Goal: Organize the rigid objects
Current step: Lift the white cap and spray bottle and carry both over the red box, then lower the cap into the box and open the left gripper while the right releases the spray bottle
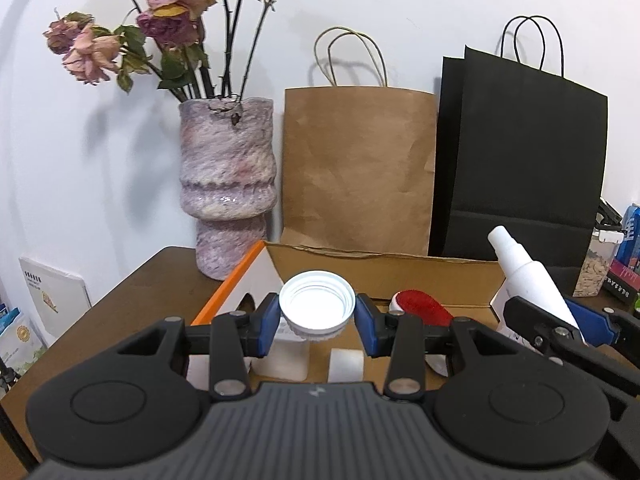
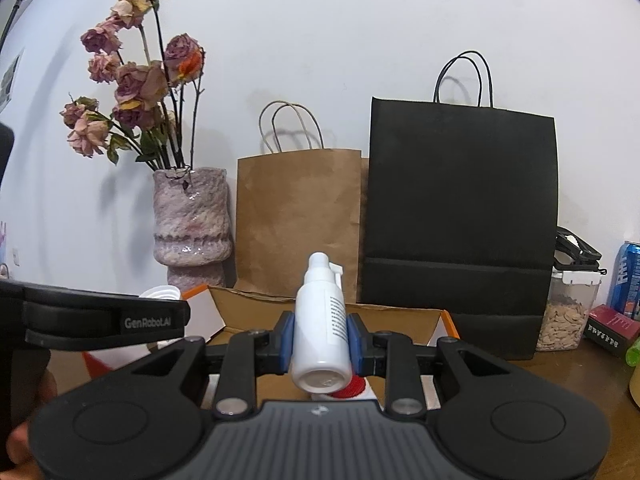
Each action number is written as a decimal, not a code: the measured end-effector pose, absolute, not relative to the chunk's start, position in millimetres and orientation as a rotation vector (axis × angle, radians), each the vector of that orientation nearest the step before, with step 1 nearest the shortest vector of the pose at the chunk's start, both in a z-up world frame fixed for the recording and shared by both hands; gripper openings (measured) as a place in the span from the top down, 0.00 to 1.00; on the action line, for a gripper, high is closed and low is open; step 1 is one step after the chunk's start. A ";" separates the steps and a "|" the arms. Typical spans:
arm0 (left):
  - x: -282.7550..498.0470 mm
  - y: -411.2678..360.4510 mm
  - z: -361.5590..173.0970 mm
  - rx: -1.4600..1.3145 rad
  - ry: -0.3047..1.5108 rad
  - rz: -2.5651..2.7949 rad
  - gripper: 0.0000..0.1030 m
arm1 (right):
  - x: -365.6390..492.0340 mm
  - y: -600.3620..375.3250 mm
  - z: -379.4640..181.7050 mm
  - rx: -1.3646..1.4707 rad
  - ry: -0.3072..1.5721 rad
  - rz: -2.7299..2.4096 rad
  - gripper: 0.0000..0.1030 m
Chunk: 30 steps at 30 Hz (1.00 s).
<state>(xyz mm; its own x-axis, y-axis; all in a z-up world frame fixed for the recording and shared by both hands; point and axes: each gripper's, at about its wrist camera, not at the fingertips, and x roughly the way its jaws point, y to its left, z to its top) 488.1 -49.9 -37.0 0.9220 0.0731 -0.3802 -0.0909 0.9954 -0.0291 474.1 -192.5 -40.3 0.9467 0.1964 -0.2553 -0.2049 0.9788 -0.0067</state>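
My left gripper (image 1: 317,312) is shut on a white screw cap (image 1: 317,305), its open threaded side facing the camera, held above an open cardboard box (image 1: 384,270). In the box lie a red-and-white brush (image 1: 420,310) and white blocks (image 1: 346,364). My right gripper (image 2: 320,338) is shut on a white spray bottle (image 2: 322,328), nozzle pointing up and away, over the same box (image 2: 256,306). The bottle (image 1: 528,276) and right gripper also show at the right of the left wrist view. The left gripper with the cap (image 2: 160,293) shows at the left of the right wrist view.
A purple vase (image 1: 228,192) of dried roses, a brown paper bag (image 1: 356,168) and a black paper bag (image 1: 524,160) stand against the wall behind the box. A jar of nuts (image 2: 568,312), a blue can (image 2: 628,276) and a dark red box (image 2: 610,324) sit at the right on the brown table (image 1: 132,292).
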 end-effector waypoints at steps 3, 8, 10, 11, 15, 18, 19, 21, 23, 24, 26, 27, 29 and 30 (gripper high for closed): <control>497.1 -52.8 -37.9 -0.042 0.394 0.078 0.60 | 483.1 -193.5 -40.8 -0.038 0.257 0.205 0.74; 510.3 -55.1 -39.9 -0.035 0.401 0.073 0.60 | 496.8 -195.1 -42.9 -0.043 0.269 0.211 0.74; 515.7 -55.9 -40.6 -0.030 0.404 0.073 0.60 | 501.5 -195.1 -44.1 -0.046 0.277 0.213 0.74; 518.4 -56.4 -41.3 -0.027 0.405 0.072 0.60 | 503.8 -195.1 -44.6 -0.047 0.280 0.214 0.74; 527.3 -56.5 -43.6 -0.022 0.413 0.072 0.60 | 513.5 -195.6 -46.5 -0.052 0.297 0.218 0.74; 532.8 -56.4 -45.7 -0.020 0.420 0.071 0.60 | 520.6 -195.9 -48.0 -0.057 0.312 0.216 0.74; 534.4 -56.4 -46.5 -0.017 0.423 0.071 0.60 | 522.4 -196.0 -48.5 -0.058 0.317 0.215 0.74; 536.9 -56.5 -47.8 -0.013 0.427 0.073 0.60 | 525.7 -196.9 -49.9 -0.061 0.328 0.212 0.74; 539.0 -56.2 -48.8 -0.010 0.431 0.077 0.60 | 528.7 -197.8 -51.3 -0.064 0.338 0.209 0.74; 539.2 -55.9 -49.2 -0.009 0.433 0.080 0.60 | 529.9 -198.1 -51.8 -0.065 0.346 0.209 0.74; 539.2 -55.4 -49.6 -0.008 0.432 0.081 0.59 | 531.3 -198.1 -53.6 -0.068 0.364 0.205 0.74; 539.1 -54.8 -49.8 -0.009 0.433 0.083 0.58 | 532.4 -198.0 -54.9 -0.071 0.380 0.206 0.73; 539.9 -53.7 -50.3 -0.010 0.437 0.093 0.46 | 533.8 -198.4 -57.3 -0.073 0.402 0.204 0.73; 540.2 -52.7 -50.3 -0.013 0.437 0.099 0.32 | 534.0 -198.7 -58.0 -0.076 0.408 0.198 0.67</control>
